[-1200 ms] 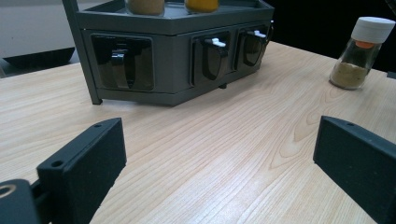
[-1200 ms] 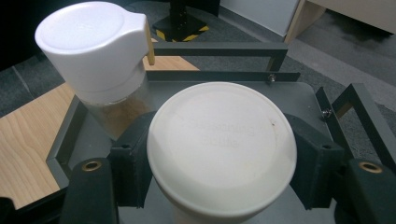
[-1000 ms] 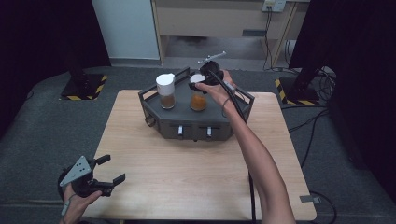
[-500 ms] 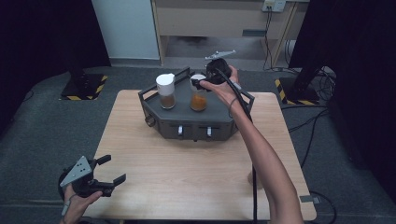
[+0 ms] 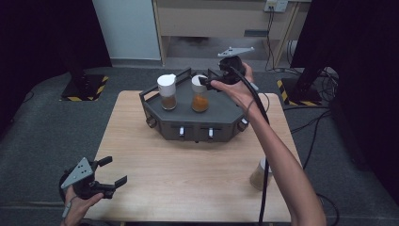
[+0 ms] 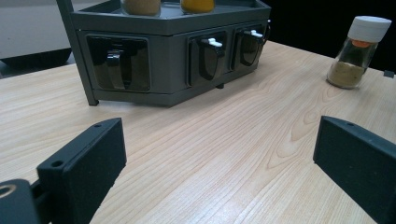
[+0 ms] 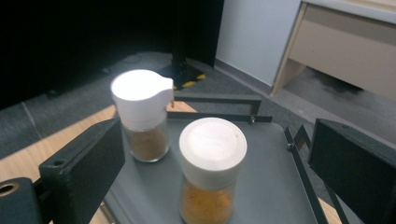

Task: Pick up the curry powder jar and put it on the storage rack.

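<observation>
Orange jar (image 5: 200, 93) upright on rack (image 5: 226, 115), right gripper (image 5: 208, 81) beside its cap, jaws just opened, clear of it; left gripper (image 5: 112, 172) idle, open; risk: retreating jaw clips cap, topples jar.

I'm working at a light wooden table (image 5: 188, 160). A dark grey rack (image 5: 193, 120) is sitting on it, just below and in front of my right gripper (image 5: 211, 81). A spice jar (image 5: 260, 174) is standing directly on the tabletop, well right of my left gripper (image 5: 106, 172) and apart from the rack.
</observation>
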